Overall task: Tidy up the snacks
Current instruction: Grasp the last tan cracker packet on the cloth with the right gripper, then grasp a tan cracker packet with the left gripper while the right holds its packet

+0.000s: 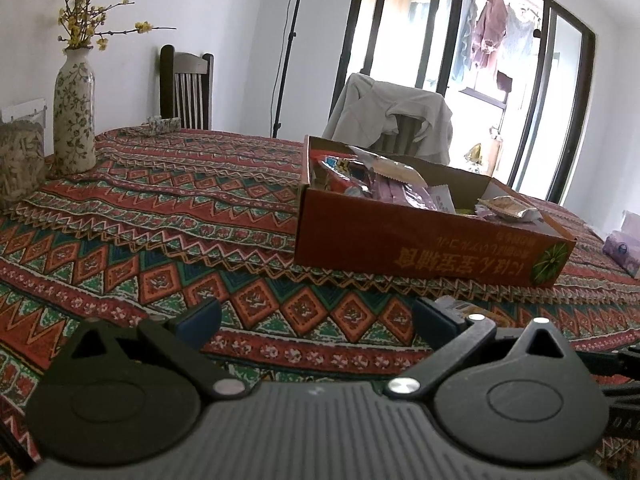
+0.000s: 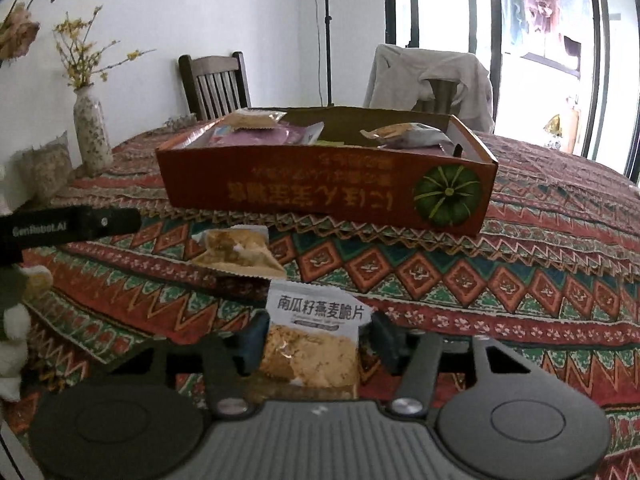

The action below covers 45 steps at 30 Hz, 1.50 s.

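At lower centre, my right hand-held gripper [image 2: 314, 338] is clamped on the oat crisp packet [image 2: 316, 344]. My left hand-held gripper [image 1: 316, 316] stands apart, empty. I should lift clear of the loose snack packet [image 2: 236, 252], then carry up-frame over the snack box [image 2: 320, 188] wall before releasing.

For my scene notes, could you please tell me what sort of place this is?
Most likely a home dining room: a table under a patterned tablecloth, wooden chairs around it, a flowered vase, and laundry hanging beyond the glass doors.
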Motion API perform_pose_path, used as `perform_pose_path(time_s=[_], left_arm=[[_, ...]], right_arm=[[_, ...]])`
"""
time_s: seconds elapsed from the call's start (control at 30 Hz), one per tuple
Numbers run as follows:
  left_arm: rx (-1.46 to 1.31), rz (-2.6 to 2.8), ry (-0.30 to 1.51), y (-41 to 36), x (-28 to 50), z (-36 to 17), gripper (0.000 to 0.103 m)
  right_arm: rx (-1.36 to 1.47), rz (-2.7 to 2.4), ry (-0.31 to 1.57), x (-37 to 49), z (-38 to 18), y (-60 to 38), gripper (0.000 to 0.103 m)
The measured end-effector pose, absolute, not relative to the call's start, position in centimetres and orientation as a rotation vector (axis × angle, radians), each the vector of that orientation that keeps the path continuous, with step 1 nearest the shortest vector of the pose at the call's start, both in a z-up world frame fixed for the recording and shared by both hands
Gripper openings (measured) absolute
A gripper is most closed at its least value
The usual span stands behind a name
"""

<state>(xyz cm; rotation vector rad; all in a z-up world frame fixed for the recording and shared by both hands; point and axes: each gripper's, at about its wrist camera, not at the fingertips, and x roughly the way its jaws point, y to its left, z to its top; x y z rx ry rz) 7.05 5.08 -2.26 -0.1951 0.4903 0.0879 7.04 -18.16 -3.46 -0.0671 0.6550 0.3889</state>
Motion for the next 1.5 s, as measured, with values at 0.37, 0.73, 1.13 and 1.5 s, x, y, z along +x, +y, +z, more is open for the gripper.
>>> perform_pose_path(time_s=[0.37,0.73,1.13,1.5], left_arm=[[-0.181,0.096,0.507,4.9,7.3,-2.3,0.103],[-0.122,0.141,0.539,4.0,7.7,-2.4,0.103],[-0.132,0.068,0.555,0.6,9.4,0.3,0.103],[-0.102,0.063,0.693,-5.1,13.7,-0.9,0.103]], right_arm=[[-0.027,0.268,0.549,9.0,-1.9,-22.0,0.040],[0.031,0.144,0.463,12.5,-2.0,-25.6,0.040],[0.085,0.173,0.474,12.6,-2.6,-26.2,0.041],[0.086,0.178,0.480,12.4,-2.7,-26.2,0.041]])
